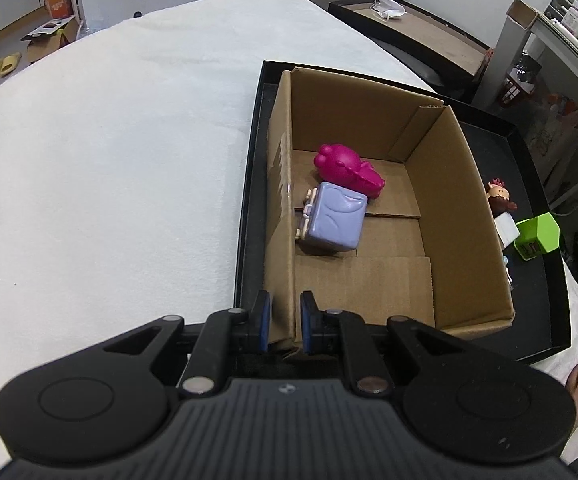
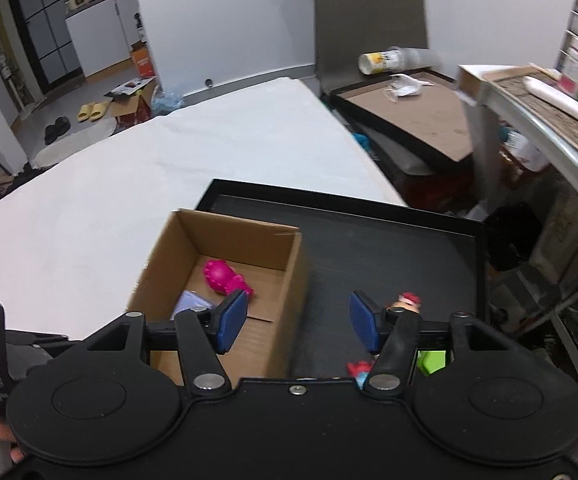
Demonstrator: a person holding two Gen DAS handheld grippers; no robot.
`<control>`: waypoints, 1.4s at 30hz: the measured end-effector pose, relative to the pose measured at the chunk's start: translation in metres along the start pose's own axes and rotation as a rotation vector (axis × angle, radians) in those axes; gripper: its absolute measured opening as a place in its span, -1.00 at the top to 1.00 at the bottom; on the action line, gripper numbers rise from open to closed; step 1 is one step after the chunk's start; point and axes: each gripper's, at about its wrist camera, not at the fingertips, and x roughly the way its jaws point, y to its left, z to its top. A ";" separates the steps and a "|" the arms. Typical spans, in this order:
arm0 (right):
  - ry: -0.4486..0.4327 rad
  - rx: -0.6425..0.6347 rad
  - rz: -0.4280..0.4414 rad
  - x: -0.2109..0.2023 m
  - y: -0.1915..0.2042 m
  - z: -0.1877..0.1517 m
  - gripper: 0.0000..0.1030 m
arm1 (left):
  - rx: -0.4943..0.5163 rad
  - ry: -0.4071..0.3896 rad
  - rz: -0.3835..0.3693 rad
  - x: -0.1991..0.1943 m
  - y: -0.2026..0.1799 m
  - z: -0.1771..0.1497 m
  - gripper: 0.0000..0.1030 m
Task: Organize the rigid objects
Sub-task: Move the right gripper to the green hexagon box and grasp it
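While left gripper (image 1: 285, 322) jaws pinch corrugated cardboard box (image 1: 441, 184) wall, right gripper (image 2: 297, 322) jaws wide, empty.

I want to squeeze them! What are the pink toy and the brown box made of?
The pink toy looks like hard, smooth plastic: it shines a little and holds its moulded shape. The brown box is corrugated cardboard, matte, with folded flaps and creases.

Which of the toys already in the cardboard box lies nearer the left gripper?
The lilac cube-shaped toy; the magenta animal figure lies behind it, further into the cardboard box from the left gripper.
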 end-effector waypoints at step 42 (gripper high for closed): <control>0.094 0.301 0.029 0.059 -0.159 -0.063 -0.43 | -0.014 0.003 0.115 0.000 -0.015 0.007 0.75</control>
